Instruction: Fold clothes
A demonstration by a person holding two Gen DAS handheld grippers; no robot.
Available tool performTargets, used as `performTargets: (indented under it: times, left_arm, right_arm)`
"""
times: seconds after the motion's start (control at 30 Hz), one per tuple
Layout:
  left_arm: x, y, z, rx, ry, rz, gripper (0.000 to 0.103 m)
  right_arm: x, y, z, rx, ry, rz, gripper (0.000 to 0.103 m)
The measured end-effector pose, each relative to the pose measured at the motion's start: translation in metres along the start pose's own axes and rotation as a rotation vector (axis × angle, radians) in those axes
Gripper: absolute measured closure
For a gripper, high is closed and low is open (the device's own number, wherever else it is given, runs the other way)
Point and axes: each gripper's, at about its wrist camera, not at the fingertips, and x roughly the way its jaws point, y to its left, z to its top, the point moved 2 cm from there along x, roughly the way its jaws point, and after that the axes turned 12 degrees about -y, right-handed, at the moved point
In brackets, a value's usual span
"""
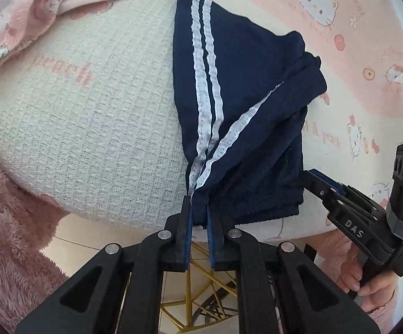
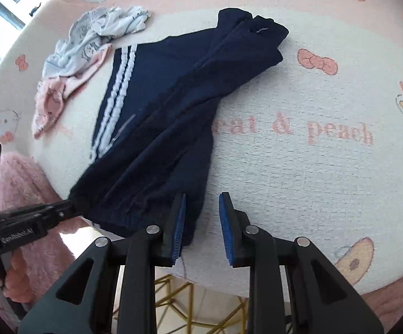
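Left wrist view: my left hand-held gripper [image 1: 199,208] pinches the navy trousers' [image 1: 237,89] hem at six o'clock on the worktop [image 1: 90,117], anchoring that corner for the fold, while my right hand-held gripper [image 2: 202,217] sits spread, holding nothing.

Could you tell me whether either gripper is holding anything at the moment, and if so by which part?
The left gripper pinches the navy trousers at their near hem, where the white stripes end. The right gripper holds nothing; its jaws stand open beside the hem.
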Motion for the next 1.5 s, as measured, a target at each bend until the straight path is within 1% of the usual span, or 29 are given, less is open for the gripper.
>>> performTargets:
  times: [0.03, 0.07, 0.1, 0.17, 0.23, 0.3, 0.37, 0.43, 0.47, 0.53, 0.57, 0.6, 0.63, 0.67, 0.7, 0.73, 0.77, 0.83, 0.9, 0.93, 1.0, 1.1, 1.23, 1.27, 1.33, 1.4, 1.43, 1.5]
  left_arm:
    - [0.003, -0.001, -0.001, -0.001, 0.014, 0.003, 0.092]
    - [0.001, -0.003, 0.001, -0.001, 0.012, 0.004, 0.091]
    - [-0.003, -0.005, 0.003, 0.001, 0.006, 0.001, 0.090]
    - [-0.017, -0.009, 0.009, 0.010, -0.037, 0.015, 0.088]
    - [-0.032, -0.017, 0.013, 0.054, -0.096, 0.041, 0.086]
    - [-0.039, -0.030, 0.015, 0.119, -0.137, 0.062, 0.085]
    - [-0.039, -0.036, 0.015, 0.147, -0.149, 0.080, 0.085]
    - [-0.039, -0.037, 0.013, 0.156, -0.145, 0.084, 0.085]
    - [-0.037, -0.038, 0.014, 0.152, -0.144, 0.082, 0.085]
    - [-0.038, -0.036, 0.015, 0.154, -0.135, 0.094, 0.085]
    - [-0.035, -0.029, 0.016, 0.148, -0.115, 0.096, 0.085]
    - [-0.031, -0.022, 0.017, 0.145, -0.091, 0.099, 0.083]
    - [-0.027, -0.021, 0.015, 0.161, -0.034, 0.112, 0.080]
    - [-0.025, -0.020, 0.012, 0.189, 0.007, 0.121, 0.080]
    - [-0.026, -0.020, 0.009, 0.209, 0.011, 0.121, 0.080]
    - [-0.028, -0.018, 0.010, 0.211, -0.008, 0.121, 0.080]
    - [-0.030, -0.017, 0.011, 0.210, -0.027, 0.120, 0.080]
    - [-0.032, -0.017, 0.017, 0.185, -0.055, 0.087, 0.080]
    - [-0.031, -0.025, 0.023, 0.205, -0.076, 0.027, 0.080]
    - [-0.029, -0.031, 0.025, 0.219, -0.079, -0.005, 0.080]
    - [-0.014, -0.038, 0.025, 0.249, -0.036, -0.010, 0.080]
    - [0.017, -0.030, 0.014, 0.281, 0.061, 0.121, 0.080]
    - [0.017, -0.020, 0.004, 0.251, 0.097, 0.098, 0.079]
    - [0.015, -0.021, 0.005, 0.248, 0.099, 0.097, 0.079]
    - [0.008, -0.028, 0.009, 0.258, 0.061, 0.086, 0.078]
    - [0.004, -0.038, 0.014, 0.283, 0.022, 0.053, 0.078]
    - [0.009, -0.037, 0.013, 0.291, 0.040, 0.073, 0.078]
    - [0.019, -0.035, 0.012, 0.307, 0.076, 0.116, 0.078]
  right_arm:
    - [0.001, -0.004, -0.001, -0.009, 0.001, -0.038, 0.079]
    - [0.000, -0.008, -0.004, 0.000, -0.002, -0.048, 0.079]
    - [-0.004, -0.012, -0.005, 0.023, -0.008, -0.028, 0.079]
    - [-0.013, -0.016, -0.003, 0.073, -0.034, 0.036, 0.079]
    - [-0.020, -0.013, 0.001, 0.084, -0.069, 0.071, 0.079]
    - [-0.021, -0.006, 0.003, 0.082, -0.081, 0.108, 0.079]
    - [-0.011, 0.000, 0.002, 0.075, -0.046, 0.123, 0.079]
    - [0.003, 0.006, -0.003, 0.037, 0.004, 0.086, 0.079]
    - [0.006, 0.011, -0.003, 0.015, 0.004, 0.075, 0.079]
    - [0.007, 0.015, -0.003, -0.031, 0.012, 0.052, 0.079]
    - [0.006, 0.015, -0.003, -0.051, 0.018, 0.036, 0.079]
    - [0.006, 0.014, -0.003, -0.067, 0.024, 0.015, 0.079]
    - [0.005, 0.011, -0.003, -0.076, 0.026, -0.003, 0.079]
    - [0.002, 0.008, -0.002, -0.071, 0.022, -0.018, 0.079]
    - [-0.001, 0.003, -0.001, -0.060, 0.016, -0.034, 0.079]
    - [-0.003, -0.001, 0.001, -0.048, 0.008, -0.039, 0.079]
    - [-0.007, -0.005, 0.003, -0.036, -0.003, -0.033, 0.079]
    - [-0.012, -0.009, 0.008, 0.003, -0.027, 0.000, 0.078]
    - [-0.013, -0.008, 0.011, 0.047, -0.044, 0.057, 0.078]
    - [-0.013, -0.005, 0.012, 0.063, -0.047, 0.084, 0.077]
    - [-0.004, 0.002, 0.008, 0.065, -0.028, 0.114, 0.076]
    - [0.008, 0.008, 0.004, 0.037, 0.010, 0.097, 0.077]
    - [0.001, 0.005, 0.000, 0.040, 0.047, 0.112, 0.069]
    - [-0.001, 0.003, -0.002, 0.042, 0.047, 0.119, 0.069]
    - [-0.008, 0.003, -0.002, 0.045, 0.027, 0.127, 0.069]
    - [-0.013, 0.008, 0.004, 0.023, -0.025, 0.131, 0.069]
    - [-0.013, 0.010, 0.005, 0.010, -0.030, 0.125, 0.069]
    - [-0.004, 0.012, 0.007, -0.013, 0.006, 0.080, 0.069]
